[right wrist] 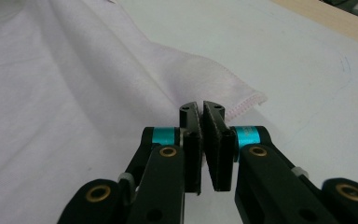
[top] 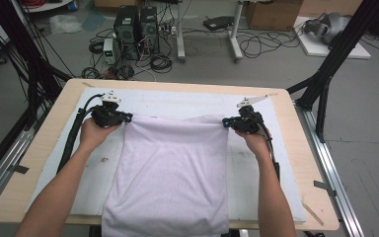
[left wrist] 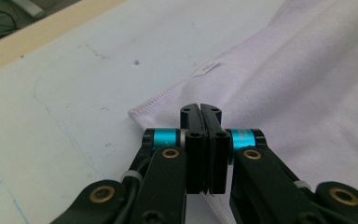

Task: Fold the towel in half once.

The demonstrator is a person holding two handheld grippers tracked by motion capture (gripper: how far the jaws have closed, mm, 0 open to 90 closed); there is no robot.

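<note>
A pale lilac cloth (top: 172, 173) lies flat on the white mat (top: 177, 101), and its near end hangs over the table's front edge. My left gripper (top: 126, 118) is shut on the cloth's far left corner. In the left gripper view the jaws (left wrist: 199, 111) are pressed together just inside the hemmed corner (left wrist: 137, 114), with a small white label (left wrist: 207, 67) on the edge beyond. My right gripper (top: 225, 122) is shut on the far right corner. In the right gripper view its jaws (right wrist: 201, 109) pinch the cloth (right wrist: 74, 93) by the stitched corner (right wrist: 254, 99). The far edge runs nearly straight between the two grippers.
The mat covers most of the wooden table (top: 54, 123). Bare mat lies beyond the cloth's far edge and on both sides of it. Black frame posts (top: 325, 74) stand at the table's left and right. Computer towers (top: 135, 27), cables and a cardboard box (top: 271, 14) sit on the floor behind.
</note>
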